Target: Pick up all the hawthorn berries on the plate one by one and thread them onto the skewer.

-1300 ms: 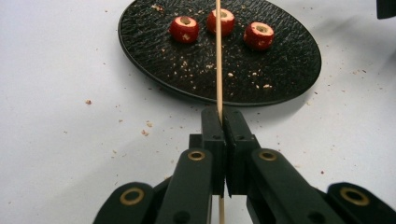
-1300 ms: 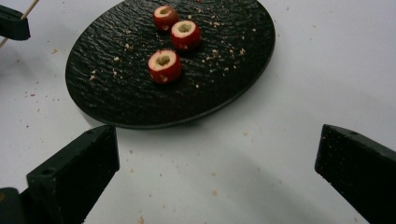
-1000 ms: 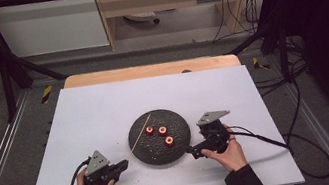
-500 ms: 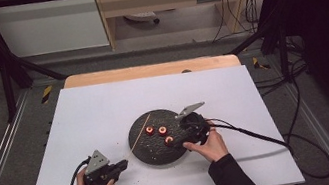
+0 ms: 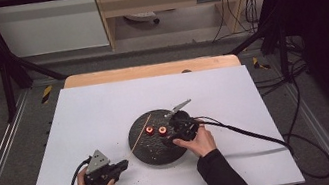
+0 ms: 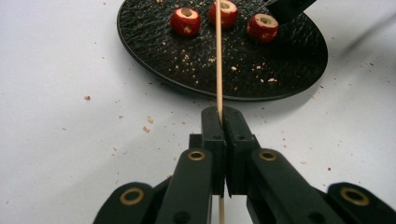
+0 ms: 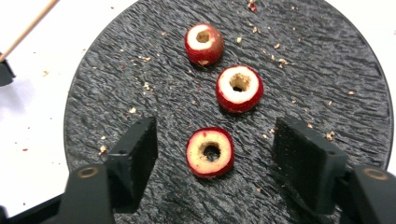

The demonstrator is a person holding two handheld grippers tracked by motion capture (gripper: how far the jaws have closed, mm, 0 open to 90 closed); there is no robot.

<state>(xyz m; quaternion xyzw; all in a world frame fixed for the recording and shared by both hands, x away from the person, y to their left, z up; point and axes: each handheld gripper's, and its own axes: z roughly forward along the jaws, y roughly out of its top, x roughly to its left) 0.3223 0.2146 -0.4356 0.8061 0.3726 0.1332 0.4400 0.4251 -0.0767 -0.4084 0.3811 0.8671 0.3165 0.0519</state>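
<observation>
Fruit ring (image 7: 210,152) lies untouched between the right gripper's (image 7: 212,161) closing fingers on the plate (image 7: 327,79).

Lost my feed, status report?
Left gripper shut on skewer. Right gripper closing, astride nearest fruit ring, pads not touching. Nothing in the way.

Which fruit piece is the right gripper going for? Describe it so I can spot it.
Find the round black plate. Three cored red fruit pieces lie on it; the target sits alone between the right gripper's closing jaws, untouched, nearest the camera.
</observation>
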